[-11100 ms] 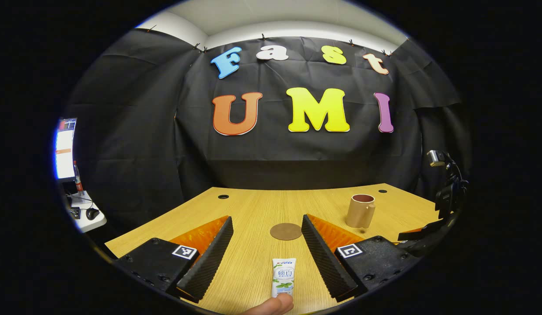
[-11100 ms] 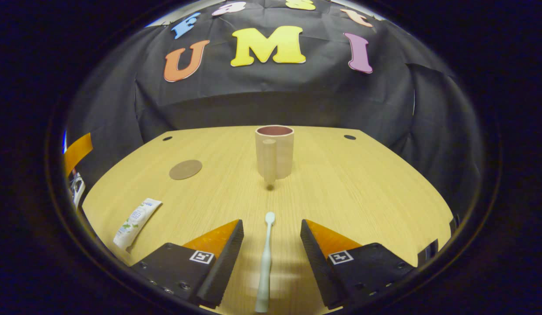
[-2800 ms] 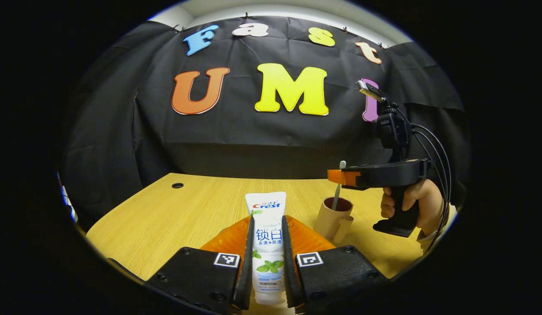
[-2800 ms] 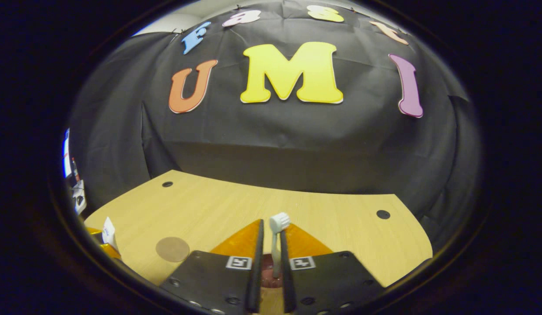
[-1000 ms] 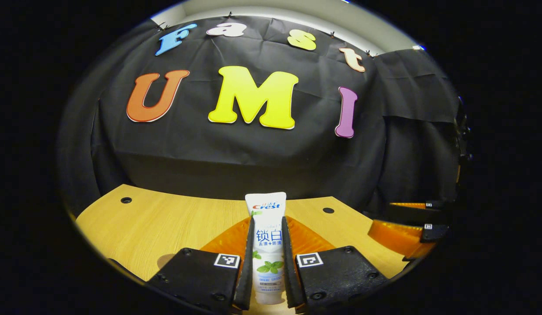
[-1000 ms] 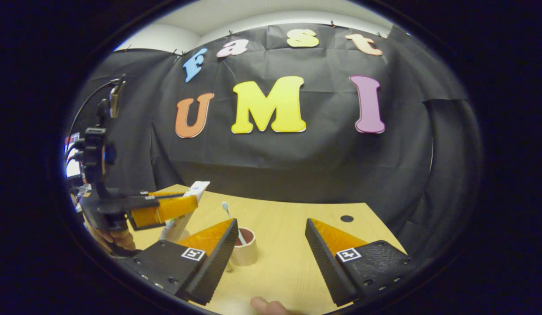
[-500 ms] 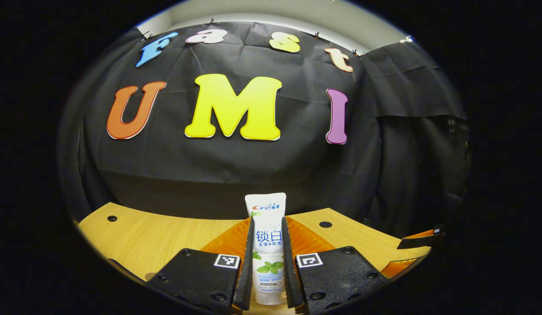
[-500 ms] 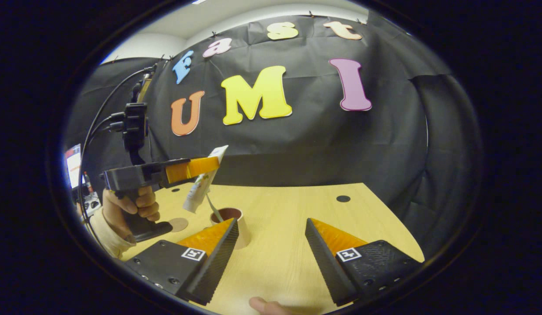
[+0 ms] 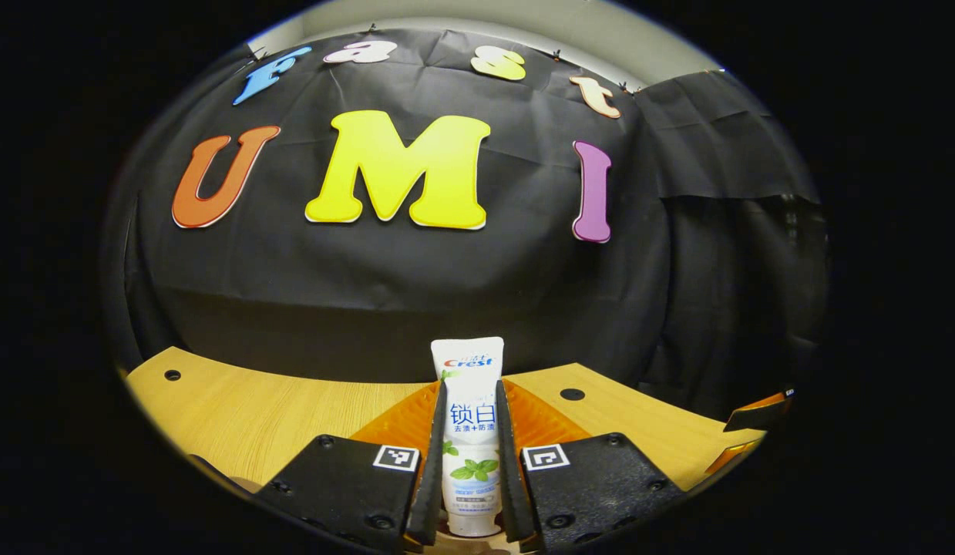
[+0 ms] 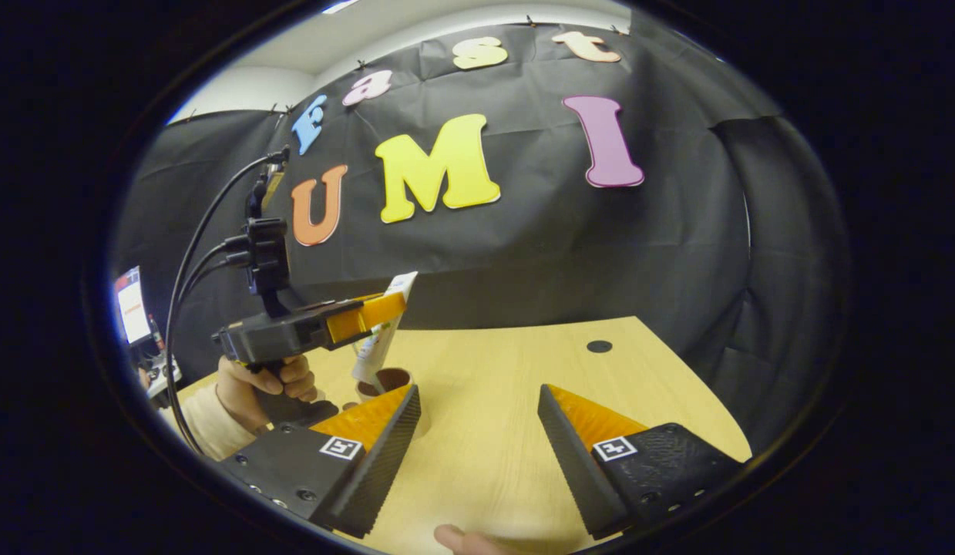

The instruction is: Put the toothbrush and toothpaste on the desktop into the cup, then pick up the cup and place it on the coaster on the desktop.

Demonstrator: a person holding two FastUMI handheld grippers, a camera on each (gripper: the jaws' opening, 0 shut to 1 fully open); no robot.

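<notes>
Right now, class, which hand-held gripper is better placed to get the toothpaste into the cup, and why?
The left hand-held gripper: both fingers clamp the toothpaste, whose lower end hangs at the cup mouth. The right hand-held gripper is open, holding nothing.

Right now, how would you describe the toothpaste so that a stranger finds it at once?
Look above the wooden desk, at the left gripper. The toothpaste stands upright between its two fingers, a white tube with green leaves printed on it, its lower end at the brown cup.
</notes>
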